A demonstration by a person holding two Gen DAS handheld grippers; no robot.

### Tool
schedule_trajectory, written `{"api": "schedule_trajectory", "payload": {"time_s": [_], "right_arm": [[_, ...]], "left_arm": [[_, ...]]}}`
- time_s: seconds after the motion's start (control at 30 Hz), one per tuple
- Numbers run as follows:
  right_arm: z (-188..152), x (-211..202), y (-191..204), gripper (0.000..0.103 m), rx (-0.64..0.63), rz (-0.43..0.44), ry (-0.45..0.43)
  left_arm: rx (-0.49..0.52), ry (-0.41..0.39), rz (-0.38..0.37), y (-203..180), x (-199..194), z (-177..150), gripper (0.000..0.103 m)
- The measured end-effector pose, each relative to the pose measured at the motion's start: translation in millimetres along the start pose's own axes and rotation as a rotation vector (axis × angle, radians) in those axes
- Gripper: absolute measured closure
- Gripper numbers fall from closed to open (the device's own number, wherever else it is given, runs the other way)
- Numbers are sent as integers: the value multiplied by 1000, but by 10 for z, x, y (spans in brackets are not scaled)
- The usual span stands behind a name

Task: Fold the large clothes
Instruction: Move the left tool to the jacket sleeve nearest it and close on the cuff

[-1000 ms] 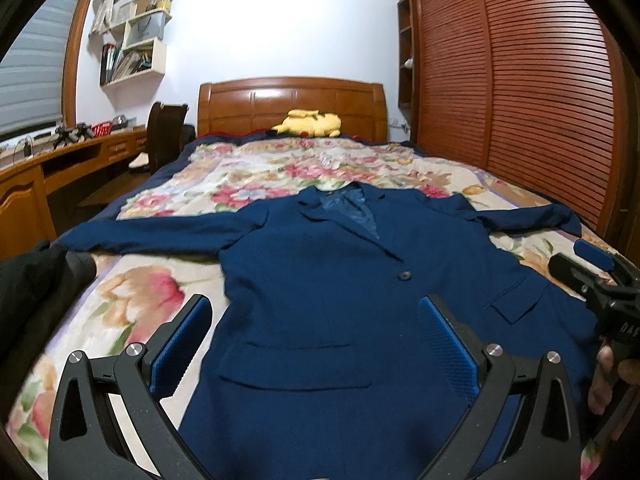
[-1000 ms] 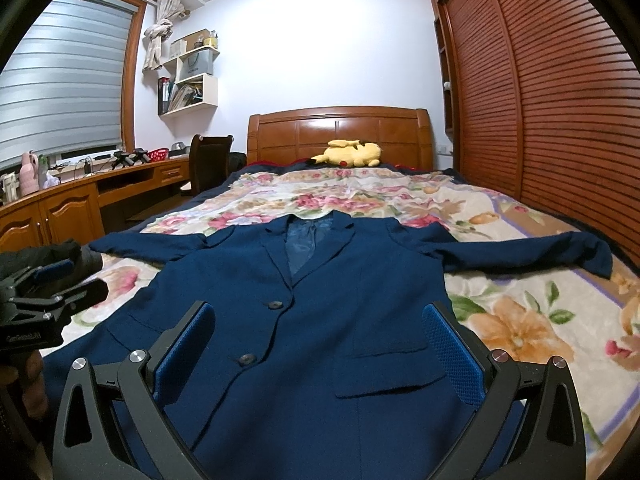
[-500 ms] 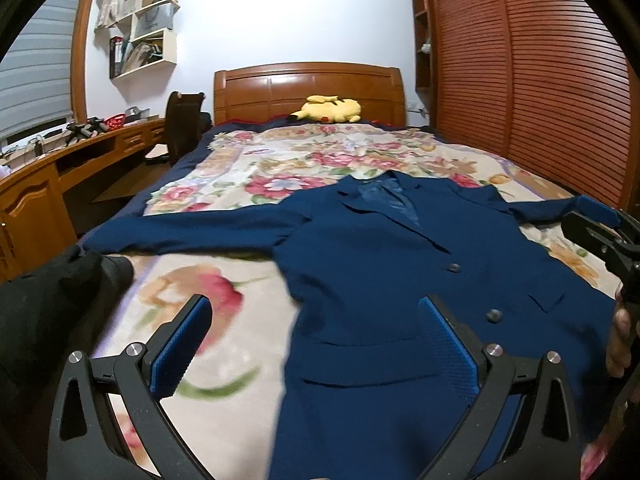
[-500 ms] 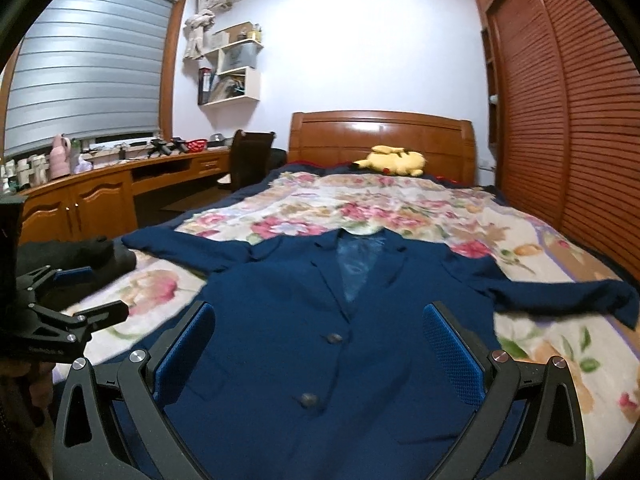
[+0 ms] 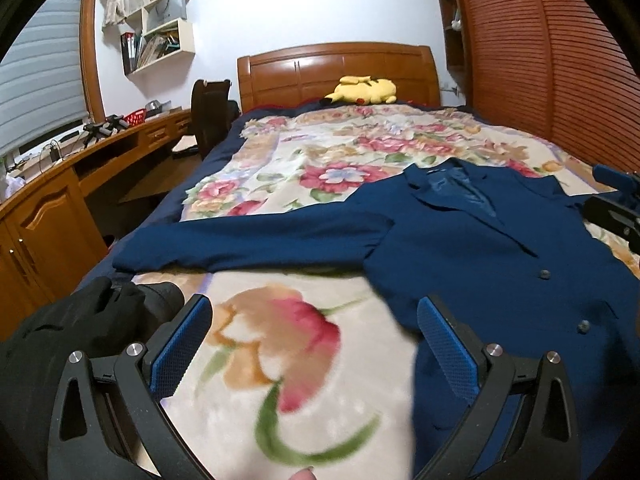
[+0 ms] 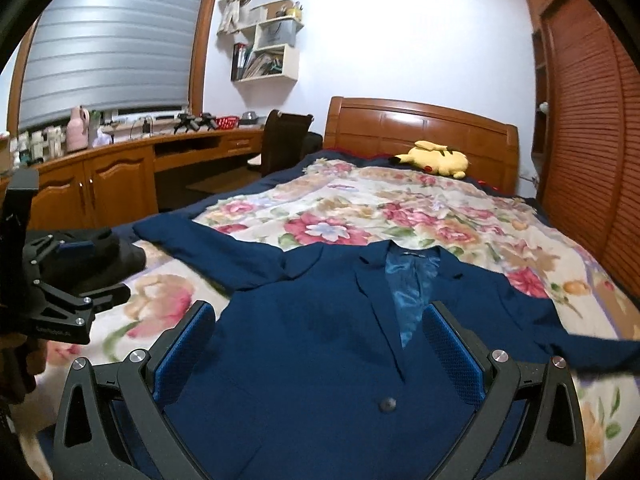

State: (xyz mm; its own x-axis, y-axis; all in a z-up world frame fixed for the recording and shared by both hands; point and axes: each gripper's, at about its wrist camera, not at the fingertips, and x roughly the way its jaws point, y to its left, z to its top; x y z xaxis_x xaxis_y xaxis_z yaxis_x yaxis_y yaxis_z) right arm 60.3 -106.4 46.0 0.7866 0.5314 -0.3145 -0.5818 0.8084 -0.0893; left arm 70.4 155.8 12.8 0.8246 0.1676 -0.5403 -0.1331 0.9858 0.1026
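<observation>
A navy blue blazer (image 5: 492,264) lies face up and spread flat on the floral bedspread (image 5: 320,160), collar toward the headboard. Its left sleeve (image 5: 248,244) stretches out to the bed's left edge. My left gripper (image 5: 312,328) is open and empty, hovering over bare bedspread just left of the blazer's hem. My right gripper (image 6: 320,340) is open and empty above the blazer's chest (image 6: 320,340), near a button (image 6: 387,404). The blazer's right sleeve (image 6: 580,344) runs off to the right. The left gripper also shows at the left of the right wrist view (image 6: 60,304).
A black garment (image 5: 80,320) lies bunched at the bed's left front corner. A yellow plush toy (image 5: 362,88) sits by the wooden headboard (image 5: 336,68). A wooden desk (image 6: 120,168) and dark chair (image 6: 282,140) stand left of the bed. Slatted wardrobe doors (image 5: 540,60) line the right.
Both grippers have swung left: the left one moved off the blazer's front to over the bare bedspread, and the right one moved from the right pocket area to the chest. Both stayed open.
</observation>
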Motion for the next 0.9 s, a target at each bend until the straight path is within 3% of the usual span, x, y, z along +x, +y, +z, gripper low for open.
{"api": "schedule_trajectory", "payload": {"time_s": [0.17, 0.3, 0.5, 0.57, 0.9], "right_arm": [[-57, 175, -46, 0, -9, 28, 21], [-130, 281, -37, 0, -9, 46, 71], [-105, 269, -100, 0, -33, 57, 82], [-104, 254, -131, 0, -14, 67, 81], [-188, 195, -50, 0, 1, 76, 97]], "left_arm": [[-17, 38, 1, 165, 255, 98, 0], [-13, 67, 7, 239, 465, 177, 8], [-106, 135, -21, 427, 872, 283, 20], [-121, 156, 18, 473, 1001, 310, 20], [-209, 234, 48, 674, 1571, 427, 20]]}}
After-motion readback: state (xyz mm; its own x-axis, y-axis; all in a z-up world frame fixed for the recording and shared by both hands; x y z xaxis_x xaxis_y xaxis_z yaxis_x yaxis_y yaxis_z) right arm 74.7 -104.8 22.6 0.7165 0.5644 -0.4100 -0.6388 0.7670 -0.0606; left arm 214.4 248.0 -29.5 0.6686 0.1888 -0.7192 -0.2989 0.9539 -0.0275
